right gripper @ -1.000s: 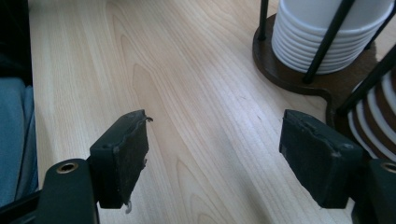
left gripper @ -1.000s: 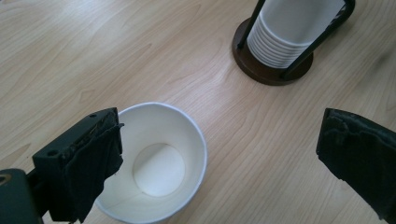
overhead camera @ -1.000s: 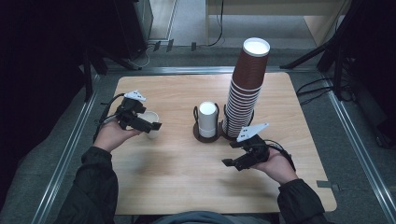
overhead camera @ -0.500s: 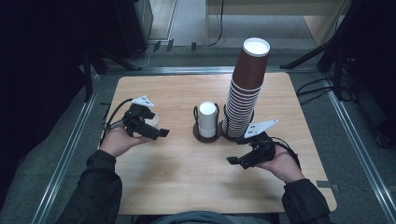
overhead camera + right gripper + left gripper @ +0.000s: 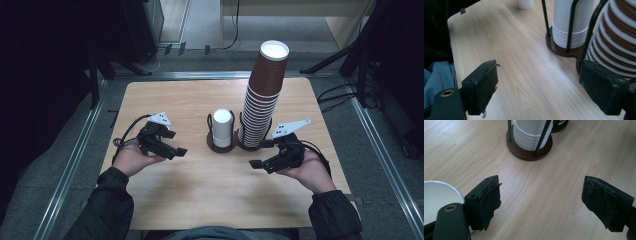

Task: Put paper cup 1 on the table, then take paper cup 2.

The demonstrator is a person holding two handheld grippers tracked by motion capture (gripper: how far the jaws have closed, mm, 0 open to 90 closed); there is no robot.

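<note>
My left gripper hovers over the left part of the wooden table. It is open; its jaws have just been closing with nothing between them. A single white cup stands just outside its left jaw. My right gripper is open and empty, in front of the tall stack of brown cups. Its right jaw is close to that stack. A short stack of white cups stands in the dark twin holder at mid table.
The holder's thin black wire posts rise around both stacks. The single white cup appears far off across the table in the right gripper view. Metal rails and cables border the table. Bare wood lies between the two hands.
My left hand has moved right and nearer the person, off the single white cup, and its jaws have narrowed. My right hand has risen and drifted slightly right.
</note>
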